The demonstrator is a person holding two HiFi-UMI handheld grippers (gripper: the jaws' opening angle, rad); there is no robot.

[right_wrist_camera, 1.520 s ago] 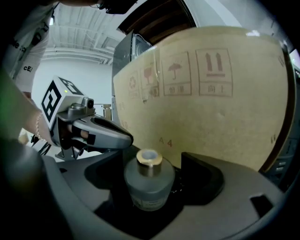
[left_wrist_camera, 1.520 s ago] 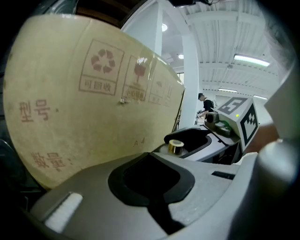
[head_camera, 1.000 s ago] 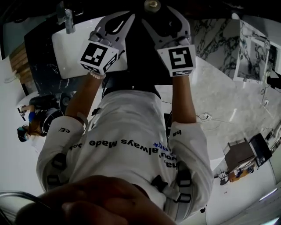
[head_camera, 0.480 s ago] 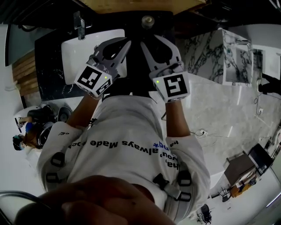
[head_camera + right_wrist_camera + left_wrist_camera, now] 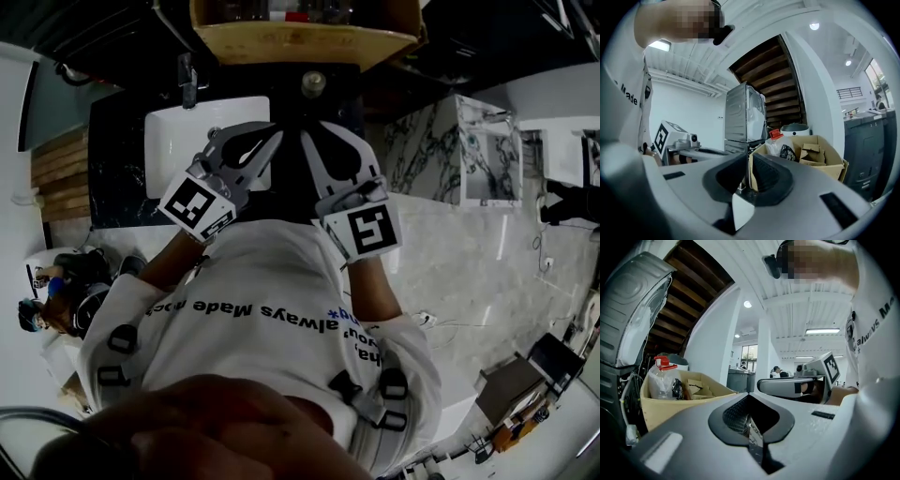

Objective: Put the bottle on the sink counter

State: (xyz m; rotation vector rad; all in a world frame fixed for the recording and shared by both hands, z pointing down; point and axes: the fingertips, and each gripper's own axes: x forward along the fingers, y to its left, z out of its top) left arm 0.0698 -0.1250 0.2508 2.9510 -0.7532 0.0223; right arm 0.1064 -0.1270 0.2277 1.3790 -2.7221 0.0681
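Both arms are stretched out in front of the body, forearms bare below the short white sleeves, one gripper in each hand. The left gripper (image 5: 274, 134) and right gripper (image 5: 307, 137) sit side by side and close together, both pointing roughly level and away from the chest, tips angled in toward each other. Each marker cube faces up at the head camera, the left cube (image 5: 197, 208) tilted a bit more than the right cube (image 5: 364, 232). Left jaws are pressed together, nothing in them. Right jaws have just been closing, now down to a thin slit, nothing between them either.
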